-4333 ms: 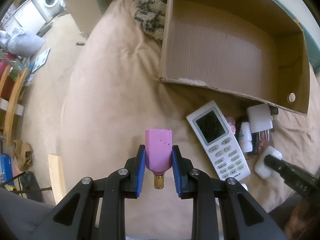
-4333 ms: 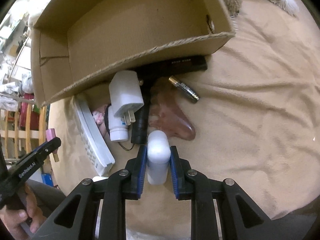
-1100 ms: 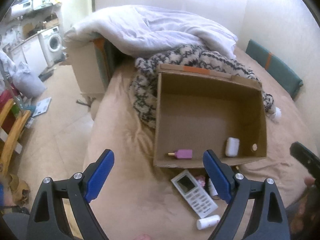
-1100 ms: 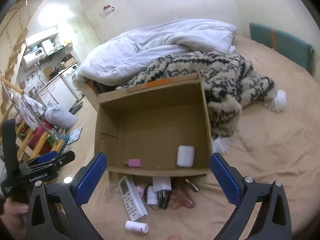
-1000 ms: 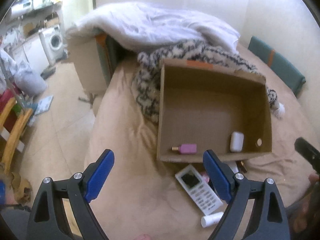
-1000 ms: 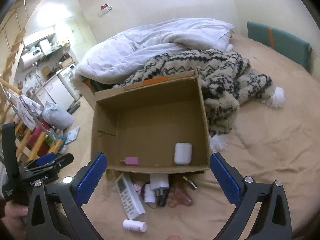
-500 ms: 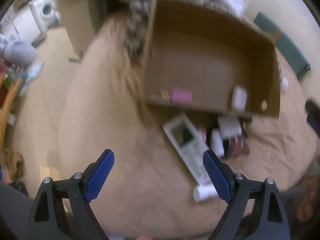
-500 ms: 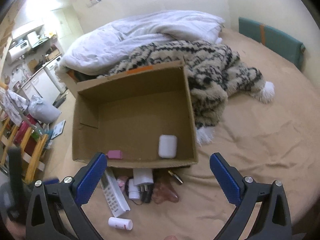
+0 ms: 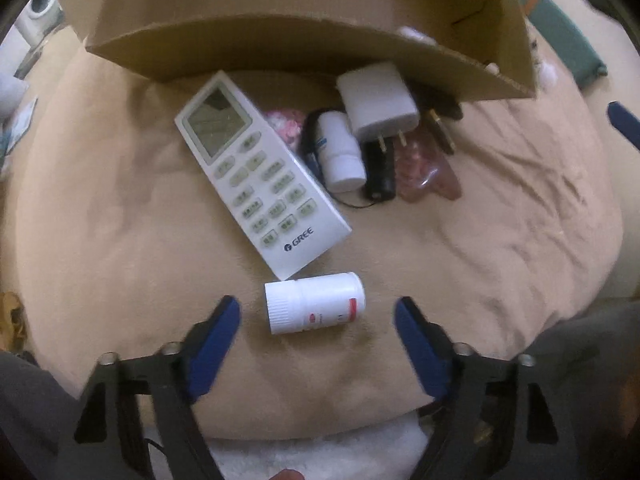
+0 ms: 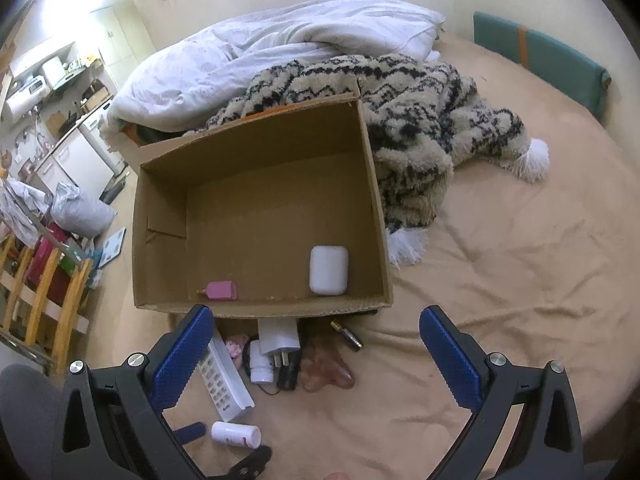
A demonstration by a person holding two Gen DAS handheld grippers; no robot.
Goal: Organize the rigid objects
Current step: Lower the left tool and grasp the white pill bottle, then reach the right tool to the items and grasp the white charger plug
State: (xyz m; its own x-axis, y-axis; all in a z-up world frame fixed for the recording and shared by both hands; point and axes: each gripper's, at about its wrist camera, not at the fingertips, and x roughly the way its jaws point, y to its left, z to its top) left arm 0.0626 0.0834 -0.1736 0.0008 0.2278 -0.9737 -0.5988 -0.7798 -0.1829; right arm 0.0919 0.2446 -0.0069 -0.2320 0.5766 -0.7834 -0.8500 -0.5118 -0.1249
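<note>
My left gripper (image 9: 316,344) is open and low over the bed, its jaws either side of a white pill bottle (image 9: 315,303) that lies on its side. Beyond it lie a white remote (image 9: 260,172), a small white bottle (image 9: 340,148), a white charger (image 9: 378,100), a black item (image 9: 378,172) and a pink pouch (image 9: 424,168). My right gripper (image 10: 316,356) is open and empty, high above the cardboard box (image 10: 372,184). The box holds a pink bottle (image 10: 220,290) and a white case (image 10: 328,270). The pill bottle also shows in the right wrist view (image 10: 236,434).
A battery (image 10: 347,336) lies by the box's front right corner. A patterned fleece blanket (image 10: 408,120) and a white duvet (image 10: 280,48) lie behind the box. The bed's left edge drops to the floor with wooden racks (image 10: 36,280).
My left gripper has dropped down and forward to the pill bottle, which now lies between its open jaws. My right gripper has stayed high and shifted slightly.
</note>
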